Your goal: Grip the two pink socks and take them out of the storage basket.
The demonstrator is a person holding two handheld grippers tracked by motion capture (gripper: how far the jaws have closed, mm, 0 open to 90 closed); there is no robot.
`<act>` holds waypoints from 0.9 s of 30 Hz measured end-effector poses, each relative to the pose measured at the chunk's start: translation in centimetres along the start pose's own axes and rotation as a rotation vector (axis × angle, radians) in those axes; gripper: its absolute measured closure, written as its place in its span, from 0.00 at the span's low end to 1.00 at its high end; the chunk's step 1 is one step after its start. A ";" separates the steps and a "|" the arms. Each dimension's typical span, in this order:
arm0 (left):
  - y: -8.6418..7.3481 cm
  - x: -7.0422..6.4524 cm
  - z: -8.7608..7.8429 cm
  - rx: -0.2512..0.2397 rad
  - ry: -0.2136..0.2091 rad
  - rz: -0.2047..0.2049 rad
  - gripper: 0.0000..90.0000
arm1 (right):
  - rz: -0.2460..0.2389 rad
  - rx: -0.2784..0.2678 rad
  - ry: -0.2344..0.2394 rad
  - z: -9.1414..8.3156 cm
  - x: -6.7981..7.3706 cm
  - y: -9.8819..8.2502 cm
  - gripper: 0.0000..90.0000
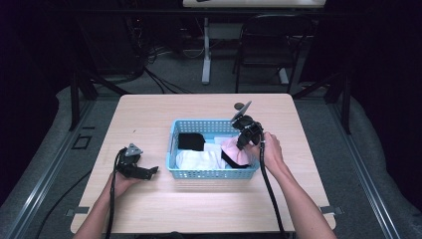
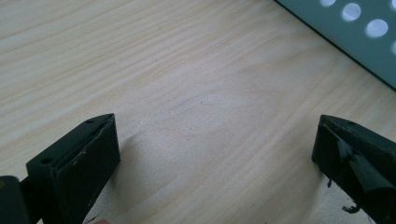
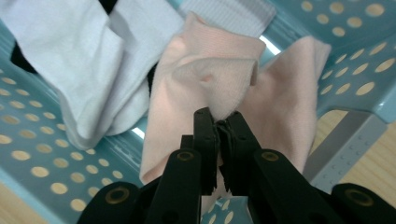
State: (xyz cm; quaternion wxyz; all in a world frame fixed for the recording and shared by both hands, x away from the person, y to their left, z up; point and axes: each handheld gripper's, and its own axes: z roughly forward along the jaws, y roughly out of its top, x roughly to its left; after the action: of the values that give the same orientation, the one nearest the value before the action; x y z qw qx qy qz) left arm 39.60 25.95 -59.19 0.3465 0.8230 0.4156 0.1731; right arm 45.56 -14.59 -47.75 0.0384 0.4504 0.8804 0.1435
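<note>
A light blue perforated basket (image 1: 214,173) sits mid-table with cloth items in it. My right gripper (image 1: 242,143) reaches into its right end, and in the right gripper view its jaws are shut (image 3: 218,116) on a fold of a pink cloth (image 3: 210,84), which hangs lifted over the basket floor. A white cloth (image 3: 88,70) lies beside it, shown in the high view as white cloth (image 1: 196,159) next to a black item (image 1: 191,141). My left gripper (image 1: 149,172) rests on the table left of the basket, jaws wide apart (image 2: 215,154) over bare wood.
The wooden table (image 1: 164,209) has free room in front of and to the left of the basket. A small dark round object (image 1: 240,106) lies near the far edge. Behind the table stand a chair (image 1: 266,45) and a desk leg (image 1: 206,50).
</note>
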 end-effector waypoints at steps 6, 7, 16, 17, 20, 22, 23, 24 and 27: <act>0.0 0.0 0.0 0.000 0.000 0.000 0.01 | -0.026 -0.009 0.002 -1.6 0.2 0.2 0.95; 0.0 0.0 0.0 0.000 0.000 0.001 0.01 | -0.023 -0.012 0.008 -1.7 0.2 0.3 0.95; 0.0 0.0 0.0 0.000 0.001 0.001 0.01 | -0.031 -0.047 0.011 -3.6 0.3 0.4 0.95; 0.0 0.0 0.0 0.000 0.001 0.001 0.01 | -0.036 -0.040 0.010 -4.1 0.4 0.4 0.95; 0.0 0.0 0.0 0.000 0.001 0.001 0.01 | -0.035 -0.042 0.008 -4.5 0.4 0.4 0.95; 0.0 0.0 0.0 0.000 0.001 0.001 0.01 | -0.037 -0.057 0.009 -5.0 0.4 0.3 0.95; 0.0 0.0 0.0 0.001 0.001 0.000 0.01 | -0.036 -0.056 0.012 -5.2 0.4 0.3 0.95; 0.0 0.0 0.0 0.000 0.001 0.001 0.01 | -0.039 -0.061 0.017 -5.4 0.3 0.3 0.95; 0.0 0.0 0.0 0.000 0.001 0.000 0.01 | -0.036 -0.075 0.024 -6.1 0.3 0.3 0.95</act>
State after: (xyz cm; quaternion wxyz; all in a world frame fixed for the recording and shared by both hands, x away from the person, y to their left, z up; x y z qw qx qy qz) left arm 39.60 25.94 -59.19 0.3461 0.8230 0.4156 0.1736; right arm 44.41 -15.53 -41.83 0.0475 0.4311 0.8827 0.1810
